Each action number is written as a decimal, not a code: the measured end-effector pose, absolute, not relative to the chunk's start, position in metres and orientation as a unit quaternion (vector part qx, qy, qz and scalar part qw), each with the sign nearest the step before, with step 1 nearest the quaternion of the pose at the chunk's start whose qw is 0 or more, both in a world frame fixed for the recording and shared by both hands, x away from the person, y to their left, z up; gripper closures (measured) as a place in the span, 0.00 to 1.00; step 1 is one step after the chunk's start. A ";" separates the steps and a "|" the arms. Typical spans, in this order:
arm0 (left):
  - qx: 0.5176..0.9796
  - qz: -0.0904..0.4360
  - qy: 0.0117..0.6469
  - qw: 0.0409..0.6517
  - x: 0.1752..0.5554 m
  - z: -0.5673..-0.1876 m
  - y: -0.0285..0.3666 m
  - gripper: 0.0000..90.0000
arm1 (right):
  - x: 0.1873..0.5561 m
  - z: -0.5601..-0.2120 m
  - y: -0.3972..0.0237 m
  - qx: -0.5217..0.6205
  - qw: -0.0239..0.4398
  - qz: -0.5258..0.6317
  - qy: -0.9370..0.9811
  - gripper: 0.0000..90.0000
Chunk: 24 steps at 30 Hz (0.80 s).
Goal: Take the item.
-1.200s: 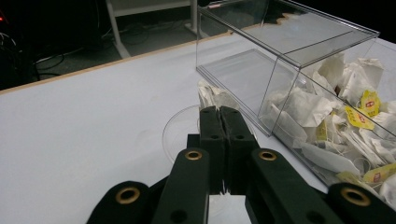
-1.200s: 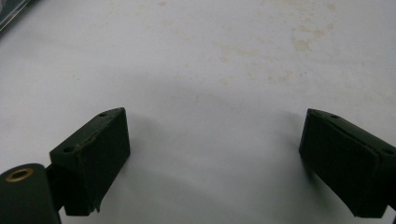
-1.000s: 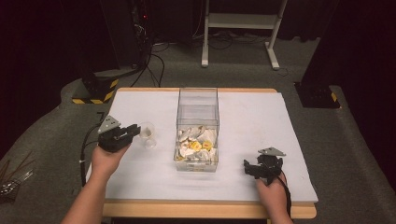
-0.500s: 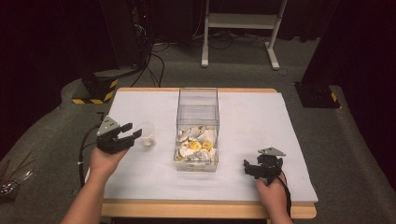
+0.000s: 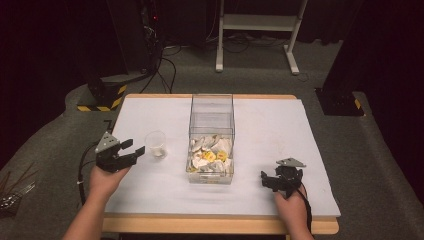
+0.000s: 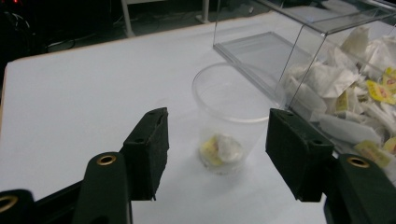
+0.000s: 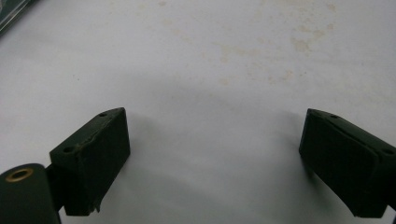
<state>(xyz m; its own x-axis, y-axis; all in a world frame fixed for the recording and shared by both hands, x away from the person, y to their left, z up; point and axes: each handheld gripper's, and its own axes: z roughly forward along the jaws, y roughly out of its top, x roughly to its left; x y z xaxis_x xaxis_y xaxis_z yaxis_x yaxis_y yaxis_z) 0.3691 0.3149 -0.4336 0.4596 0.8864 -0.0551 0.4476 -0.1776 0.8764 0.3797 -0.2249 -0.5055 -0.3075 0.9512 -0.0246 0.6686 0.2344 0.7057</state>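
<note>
The white table [image 5: 150, 200] holds a clear box [image 5: 212, 120]. The left gripper [image 6: 217, 149] has just been opening; a plastic cup [image 6: 231, 121] stands just ahead, untouched. The right gripper [image 7: 215, 158] is open over bare table.

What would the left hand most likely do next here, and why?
Probably draw back and reach for the clear box for another packet. The left gripper has just been opening, its fingers apart and clear of the plastic cup, which stands upright alone with one packet inside.
</note>
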 end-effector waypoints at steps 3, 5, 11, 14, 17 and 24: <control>0.730 0.241 0.463 0.441 0.366 -0.442 0.321 0.44 | 0.380 -0.505 -0.225 0.540 0.234 0.302 0.750 0.09; 0.733 0.238 0.466 0.435 0.364 -0.447 0.325 0.44 | 0.380 -0.505 -0.225 0.540 0.234 0.302 0.750 0.09; 0.745 0.227 0.474 0.411 0.358 -0.467 0.336 0.42 | 0.380 -0.505 -0.225 0.540 0.233 0.302 0.750 0.09; 0.754 0.218 0.480 0.392 0.355 -0.478 0.342 0.41 | 0.380 -0.505 -0.225 0.540 0.233 0.302 0.750 0.09; 0.758 0.206 0.489 0.378 0.352 -0.490 0.349 0.40 | 0.380 -0.505 -0.225 0.540 0.234 0.302 0.750 0.09; 0.765 0.198 0.497 0.358 0.346 -0.506 0.353 0.34 | 0.379 -0.505 -0.225 0.540 0.234 0.302 0.750 0.09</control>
